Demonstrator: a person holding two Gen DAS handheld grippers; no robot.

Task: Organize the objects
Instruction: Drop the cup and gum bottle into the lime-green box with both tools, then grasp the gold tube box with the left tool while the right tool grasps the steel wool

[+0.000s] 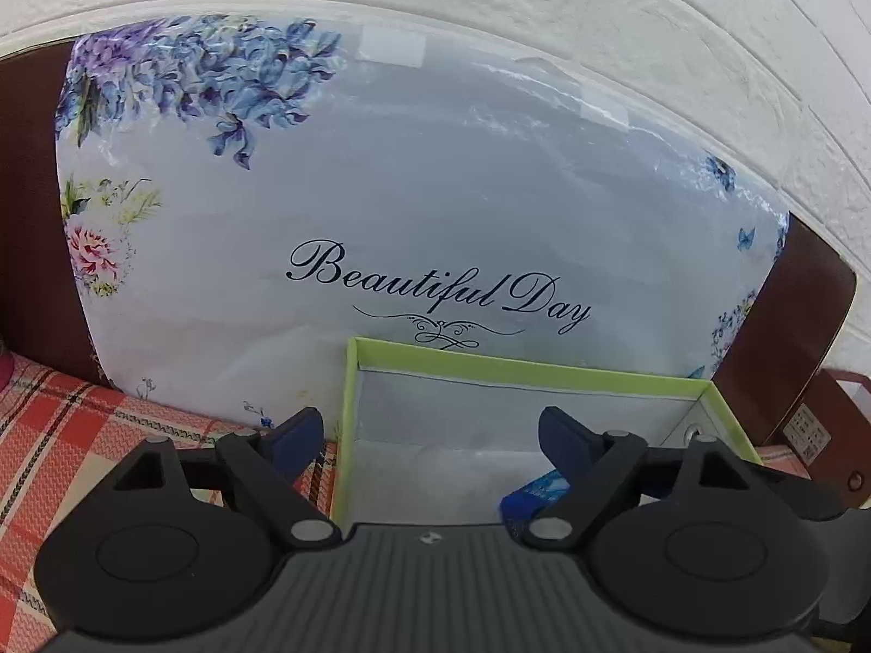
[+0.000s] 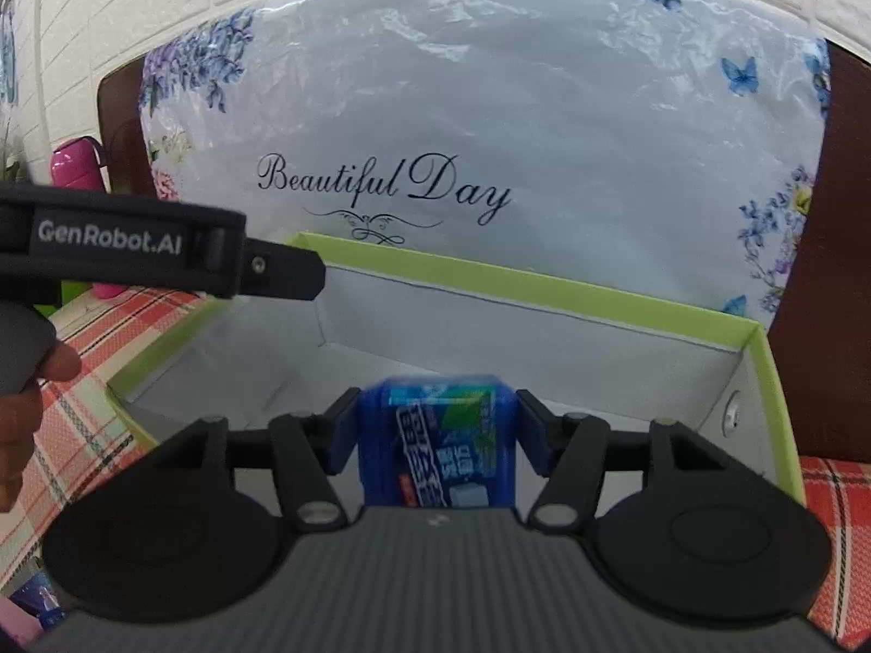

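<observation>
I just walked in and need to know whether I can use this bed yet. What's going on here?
A person is tidying small items into a green-rimmed box on the checked bedspread, using a handheld tool in each hand. The right tool is over the box with a blue packet between its fingers; the fingers look slightly clear of it, as if letting go. The left tool is open and empty at the box's left edge. A floral pillow leans behind.

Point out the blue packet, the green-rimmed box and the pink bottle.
blue packet (image 2: 435,446): right wrist view, on its printed front.
green-rimmed box (image 2: 544,280): right wrist view, on the far rim.
pink bottle (image 2: 73,166): right wrist view, on its body.
</observation>
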